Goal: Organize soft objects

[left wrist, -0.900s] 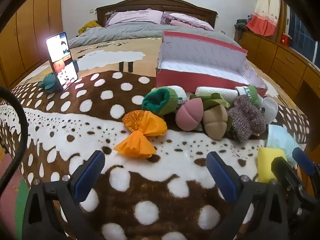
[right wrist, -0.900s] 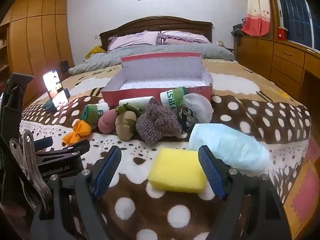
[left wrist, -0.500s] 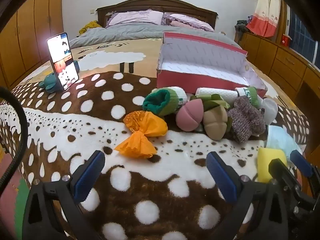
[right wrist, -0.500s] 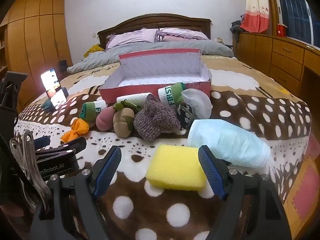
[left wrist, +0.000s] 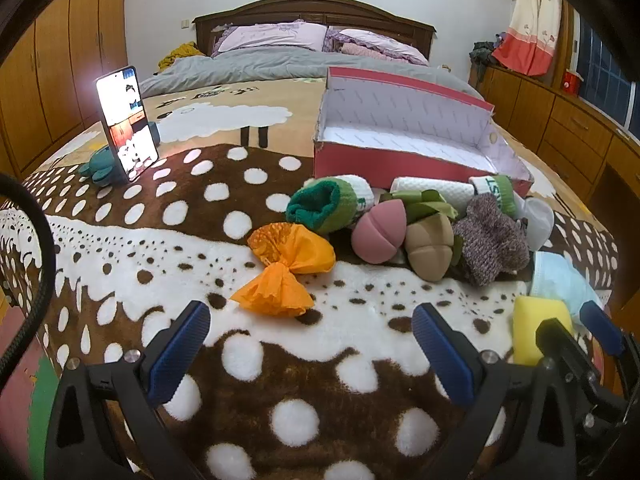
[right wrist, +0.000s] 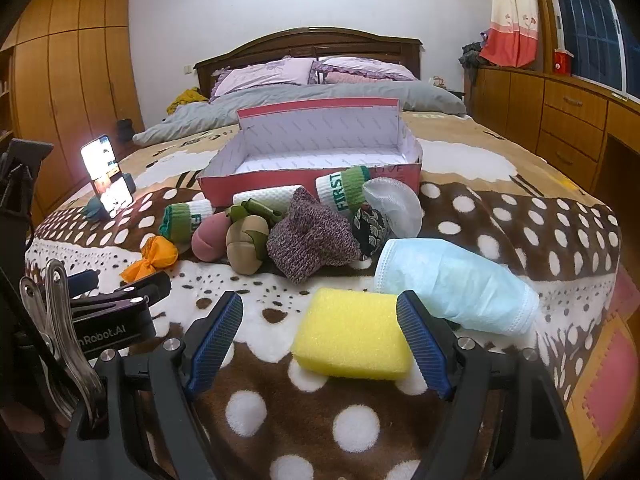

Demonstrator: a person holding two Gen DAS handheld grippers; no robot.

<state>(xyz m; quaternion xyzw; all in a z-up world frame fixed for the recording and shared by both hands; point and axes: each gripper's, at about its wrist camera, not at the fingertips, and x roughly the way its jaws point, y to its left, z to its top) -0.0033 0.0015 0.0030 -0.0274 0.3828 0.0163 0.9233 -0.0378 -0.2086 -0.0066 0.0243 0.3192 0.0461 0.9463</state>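
A spotted brown-and-white fleece blanket [right wrist: 304, 412] fills the lower half of both views. At centre frame in the right wrist view sits an open pink shoebox [right wrist: 312, 184], white inside and apparently empty, probably where the soft things go.

Along the box's near wall lies the jumble to be sorted. Largest is a pale blue face mask [right wrist: 456, 284] at right of centre: feather-light and floppy, best pinched at a folded edge. Just left of it and nearer the camera is a yellow sponge [right wrist: 352, 332], springy and light; it should squash under the pads, so take it across its short sides. Behind come a mauve knitted piece [right wrist: 312, 236], rolled green-and-white socks [right wrist: 344, 192], a pink plush ball [right wrist: 210, 240] and a tan one [right wrist: 246, 246], all soft and easy to pinch anywhere. A dark patterned scrap behind the knit is too hidden to name. Smallest, at left, is an orange crinkled bow-shaped wrapper [left wrist: 286, 268], which will crumple; grip its twisted waist.

The right gripper [right wrist: 320, 344] stands spread wide, holding nothing, the sponge lying partly between its blue pads without visible pressure. The left gripper [left wrist: 310, 354] is likewise wide apart and empty, the wrapper just beyond its tips.
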